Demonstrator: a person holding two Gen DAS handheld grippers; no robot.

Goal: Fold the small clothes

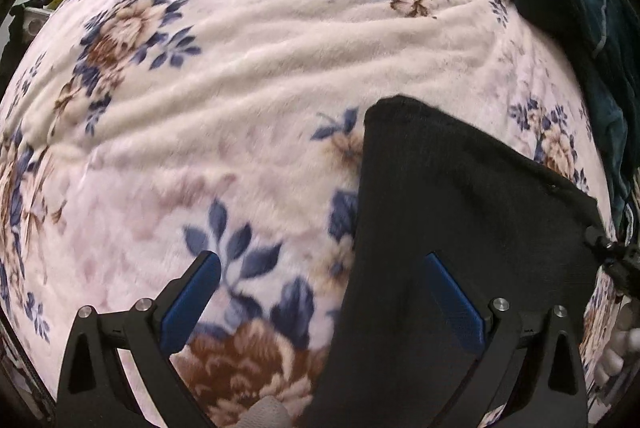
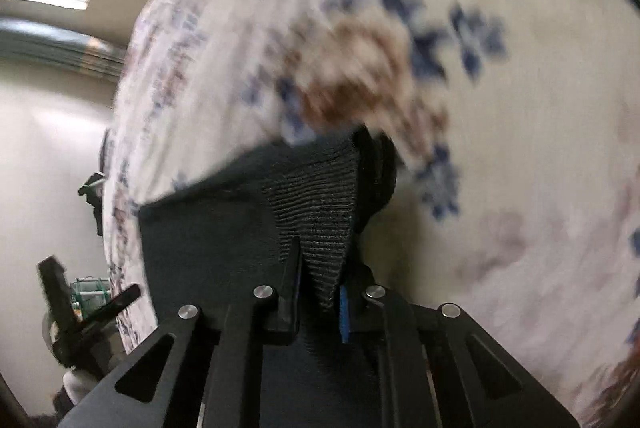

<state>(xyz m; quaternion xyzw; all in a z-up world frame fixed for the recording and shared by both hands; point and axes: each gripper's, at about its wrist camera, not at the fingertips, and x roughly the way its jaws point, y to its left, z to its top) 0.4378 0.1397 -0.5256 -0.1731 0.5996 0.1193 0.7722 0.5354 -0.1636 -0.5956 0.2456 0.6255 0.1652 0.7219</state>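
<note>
The one small black knitted garment (image 1: 452,228) I am working on is dark and matte, with a fine ribbed band (image 2: 316,204) showing close up in my right wrist view. It hangs as a flat, tapering panel with a blunt upper corner, lifted off the cream fleece blanket with blue and brown flower prints (image 1: 248,40), which covers the bed beneath it.

My right gripper (image 2: 316,292) has its two fingers drawn nearly together, pinching the ribbed band between the blue pads (image 2: 343,312). That view is badly smeared, so I cannot make out finer detail of the cloth there.

My left gripper (image 1: 324,292) stands wide apart, holding nothing; the black cloth hangs past its right finger, and the left blue-padded finger (image 1: 192,304) has only blanket behind it.

By count: one black garment, one floral blanket, two grippers, and one crumpled dark teal plush cloth (image 1: 572,28) lying at the blanket's far right edge.
</note>
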